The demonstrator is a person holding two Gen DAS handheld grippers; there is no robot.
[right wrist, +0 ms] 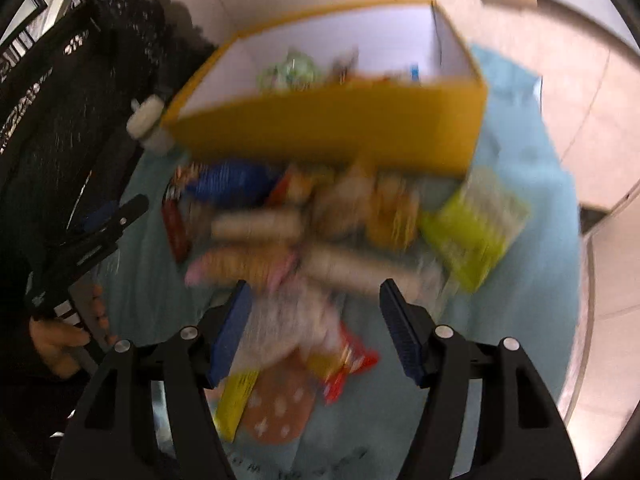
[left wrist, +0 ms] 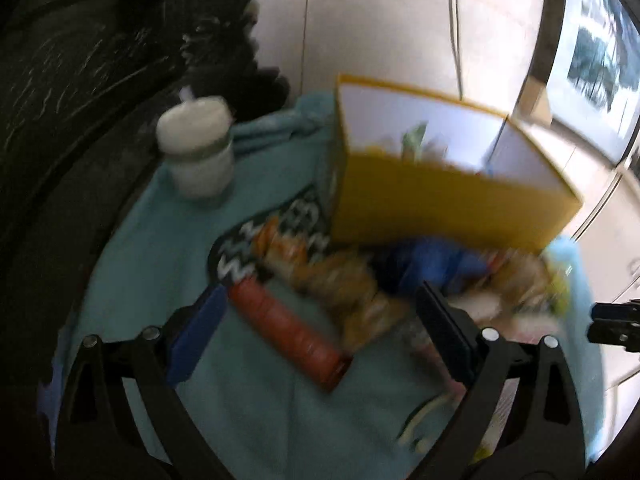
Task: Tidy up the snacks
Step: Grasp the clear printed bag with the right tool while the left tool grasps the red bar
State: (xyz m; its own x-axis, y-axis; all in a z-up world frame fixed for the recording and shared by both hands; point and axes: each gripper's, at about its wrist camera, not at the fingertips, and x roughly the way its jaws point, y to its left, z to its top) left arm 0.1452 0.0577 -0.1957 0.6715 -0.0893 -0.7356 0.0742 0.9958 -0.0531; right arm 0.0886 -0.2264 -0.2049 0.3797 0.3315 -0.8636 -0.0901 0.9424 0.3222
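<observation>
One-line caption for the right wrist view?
Open right gripper above blurred snack packets on a teal cloth, yellow box behind.

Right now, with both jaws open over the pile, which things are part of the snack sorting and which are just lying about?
For the job:
- yellow box
- snack packets
- red tube
- green packet

Lying about:
- white jar
- teal cloth
- black bag

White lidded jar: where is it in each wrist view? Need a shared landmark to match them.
Left wrist: white jar upper left, on the teal cloth, left of the yellow box.
Right wrist: white jar small, left of centre, at the box's left corner.
Shared landmark: yellow box.
</observation>
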